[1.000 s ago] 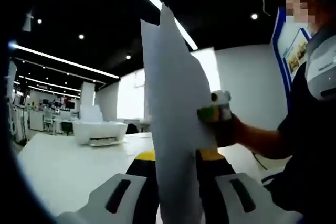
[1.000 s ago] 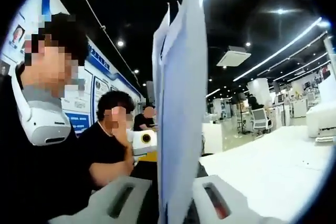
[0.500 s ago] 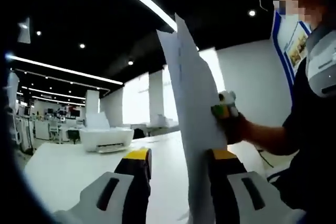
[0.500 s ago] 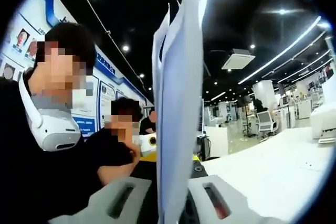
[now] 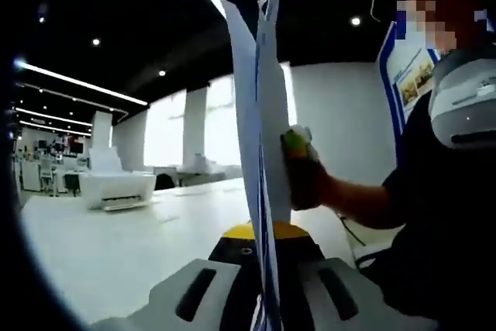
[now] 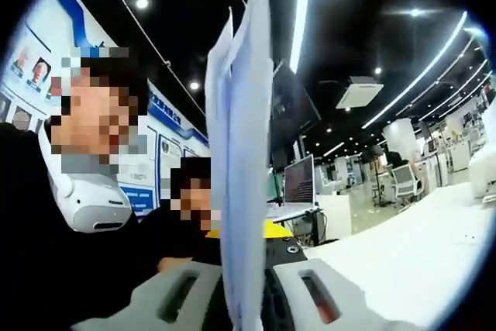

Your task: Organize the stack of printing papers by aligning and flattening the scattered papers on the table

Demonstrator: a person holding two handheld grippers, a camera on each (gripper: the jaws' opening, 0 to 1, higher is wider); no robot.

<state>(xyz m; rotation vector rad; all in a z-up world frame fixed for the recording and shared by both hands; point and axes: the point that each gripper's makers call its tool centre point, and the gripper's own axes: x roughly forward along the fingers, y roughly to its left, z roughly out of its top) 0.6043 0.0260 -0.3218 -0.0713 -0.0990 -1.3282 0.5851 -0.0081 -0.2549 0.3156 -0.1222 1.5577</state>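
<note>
In the left gripper view the left claw rises from the bottom with its two pale jaws drawn in close on the lower edge of the stack of printing papers, pinching it. The sheets stand upright on edge, seen almost side-on, fanned slightly at the top, and held up off the white tabletop. This view also takes in the far side of the stack: a gloved hand with the right claw, green and pale at its tip, pressed against the sheets partway up. A white printer sits far back on the tabletop, well apart from the papers, and a person in dark clothing fills the right edge

In the right gripper view the right claw shows from behind, its jaws close either side of the same stack, gripping it; the sheets again stand upright and edge-on, their top corners splayed a little. Here the left claw appears as a yellow-and-dark shape just beyond the papers. This view offers what the other lacks: a computer monitor on a desk behind, a second person seated further back, and blue-and-white posters along the wall
</note>
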